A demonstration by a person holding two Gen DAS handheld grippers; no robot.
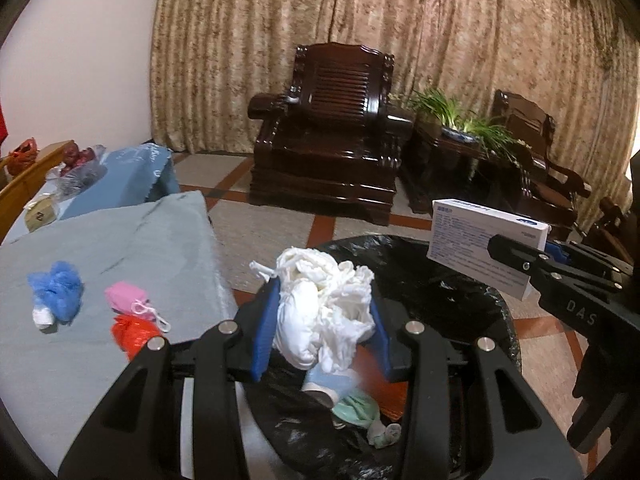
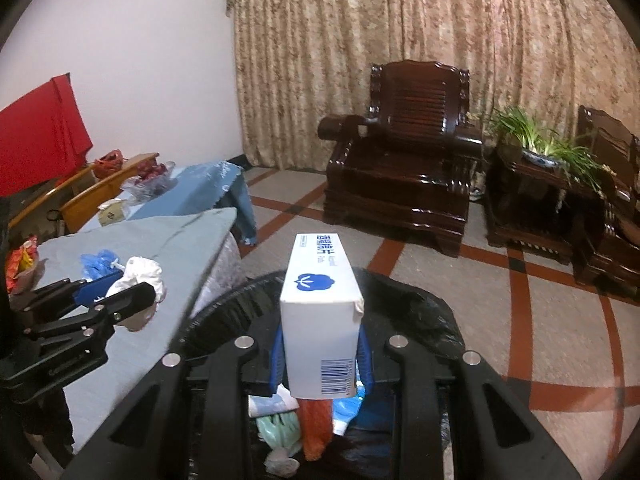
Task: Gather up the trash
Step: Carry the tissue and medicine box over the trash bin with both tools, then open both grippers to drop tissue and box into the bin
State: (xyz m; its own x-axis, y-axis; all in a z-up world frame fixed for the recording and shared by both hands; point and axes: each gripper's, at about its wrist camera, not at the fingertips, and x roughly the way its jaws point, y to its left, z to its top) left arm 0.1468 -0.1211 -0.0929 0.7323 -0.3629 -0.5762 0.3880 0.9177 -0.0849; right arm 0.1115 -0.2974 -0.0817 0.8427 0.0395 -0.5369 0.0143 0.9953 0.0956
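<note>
Glossy dark wood armchair (image 1: 332, 128), crinkled black plastic bin liner (image 1: 452, 288), matt cardboard box (image 2: 320, 312)

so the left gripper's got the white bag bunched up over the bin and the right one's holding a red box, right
Not quite: the box in the right gripper is white with blue print, as the right wrist view shows. The left gripper does hold the crumpled white bag over the bin.

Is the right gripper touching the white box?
Touching. In the right wrist view the right gripper has its blue pads pressed on both sides of the white box, held above the black-lined bin.
</note>
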